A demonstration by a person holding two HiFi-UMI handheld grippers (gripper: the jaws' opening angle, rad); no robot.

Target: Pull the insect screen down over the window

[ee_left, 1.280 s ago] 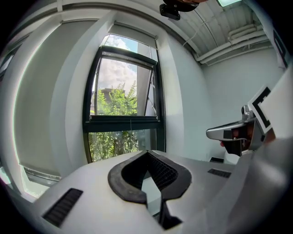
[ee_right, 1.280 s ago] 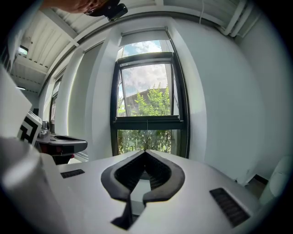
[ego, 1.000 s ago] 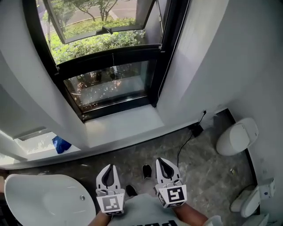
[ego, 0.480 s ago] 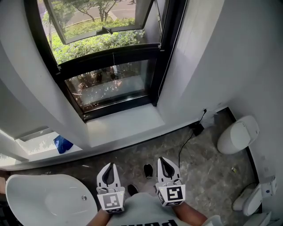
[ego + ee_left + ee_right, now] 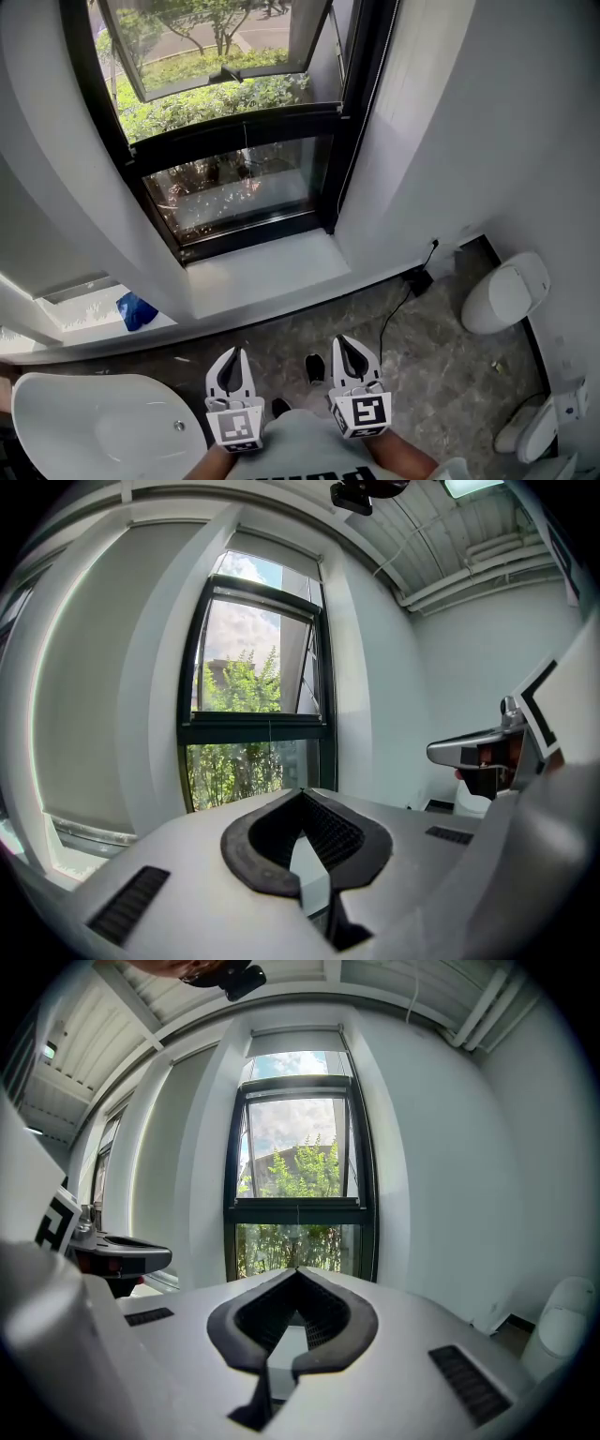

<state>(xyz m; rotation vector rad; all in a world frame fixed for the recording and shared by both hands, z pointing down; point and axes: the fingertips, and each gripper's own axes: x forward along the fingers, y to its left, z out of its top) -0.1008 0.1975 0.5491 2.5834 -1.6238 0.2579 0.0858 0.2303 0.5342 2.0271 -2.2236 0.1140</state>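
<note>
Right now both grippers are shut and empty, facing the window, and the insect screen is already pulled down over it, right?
No, the insect screen is not down: the right gripper view shows the window uncovered, trees clear through it. Left gripper and right gripper are indeed shut and empty.

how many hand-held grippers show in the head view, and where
2. The left hand-held gripper sits at bottom centre-left, near the bathtub; the right hand-held gripper is beside it, bottom centre-right. Both are shut and empty, pointing toward the window. None seem hidden.
</note>
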